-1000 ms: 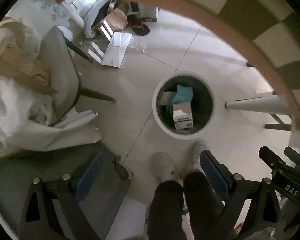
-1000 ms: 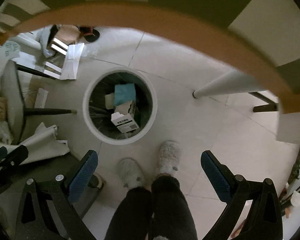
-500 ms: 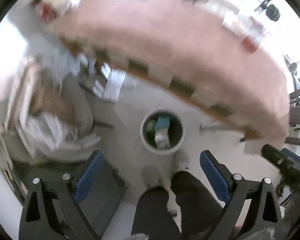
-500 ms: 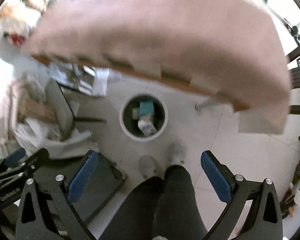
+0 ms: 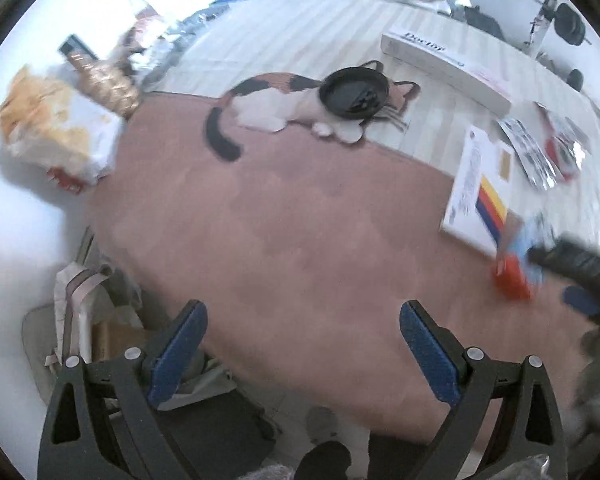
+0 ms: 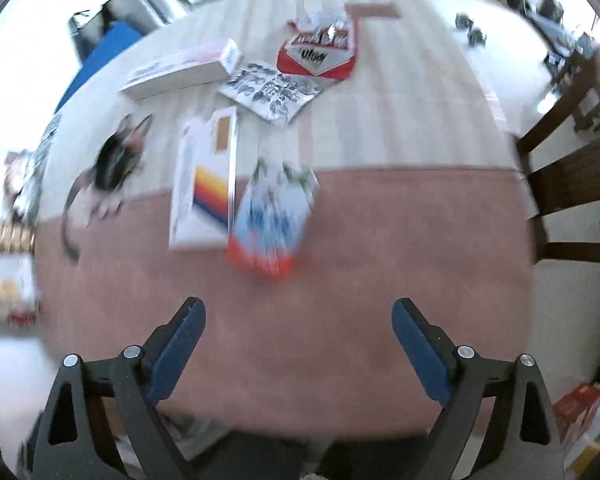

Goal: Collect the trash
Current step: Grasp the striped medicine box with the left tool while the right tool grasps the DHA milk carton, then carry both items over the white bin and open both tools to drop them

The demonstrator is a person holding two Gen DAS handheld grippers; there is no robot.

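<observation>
Both grippers hover over a table with a pink and striped cloth (image 5: 300, 240). My left gripper (image 5: 304, 356) is open and empty above the near table edge. My right gripper (image 6: 298, 350) is open and empty, with a blue, white and orange packet (image 6: 270, 224) lying ahead of it; the packet also shows in the left wrist view (image 5: 518, 268). A white box with a yellow and red stripe (image 6: 206, 188) lies left of the packet. A red and white wrapper (image 6: 320, 50) and a black-and-white printed packet (image 6: 270, 94) lie farther back.
A long white box (image 5: 444, 64) and a black lid (image 5: 354, 94) on a cat picture sit at the far side. A crumpled bag (image 5: 56, 128) and a gold item (image 5: 108, 86) lie at the left. Wooden chairs (image 6: 572, 184) stand at the right.
Both grippers have swung up from over the floor trash bin to above the tabletop. The bin is out of view. Both stay open and empty.
</observation>
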